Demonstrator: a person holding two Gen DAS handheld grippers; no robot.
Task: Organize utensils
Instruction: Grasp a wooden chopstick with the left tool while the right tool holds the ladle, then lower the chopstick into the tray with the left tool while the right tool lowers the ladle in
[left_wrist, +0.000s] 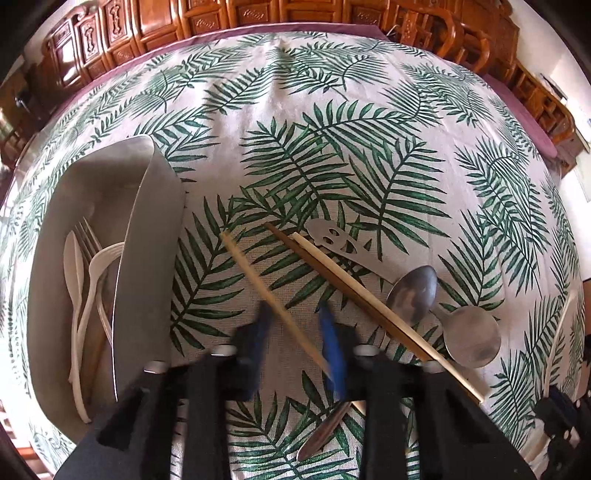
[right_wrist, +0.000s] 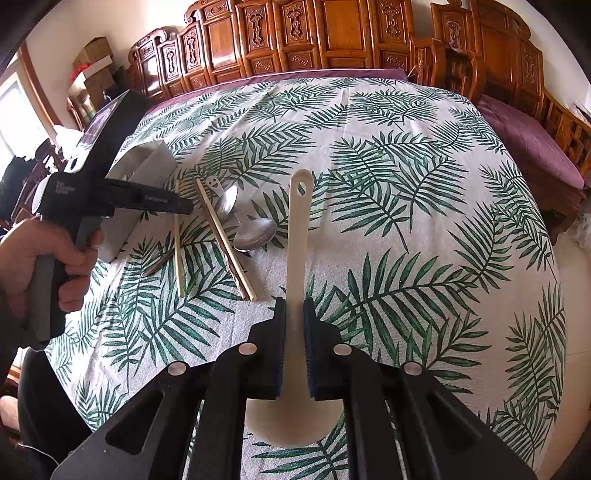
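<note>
In the left wrist view my left gripper (left_wrist: 294, 309) points down at the leaf-print tablecloth. Its blue fingers (left_wrist: 332, 343) are blurred and stand apart, with a pale chopstick (left_wrist: 255, 275) lying slantwise between them. A dark and a pale chopstick (left_wrist: 354, 299) lie together to the right, beside two metal spoons (left_wrist: 413, 295) and a slotted metal handle (left_wrist: 332, 236). The grey tray (left_wrist: 147, 229) on the left holds white plastic cutlery and a fork. My right gripper (right_wrist: 295, 314) is shut on the handle of a white rice paddle (right_wrist: 298, 229), held above the cloth.
A metal spoon handle (left_wrist: 321, 435) lies under the left gripper. A hand (right_wrist: 55, 254) holds the left gripper (right_wrist: 181, 206) beside the tray (right_wrist: 147, 158). Carved wooden chairs (right_wrist: 295, 37) line the table's far edge, and a purple cushioned bench (right_wrist: 528, 147) stands at the right.
</note>
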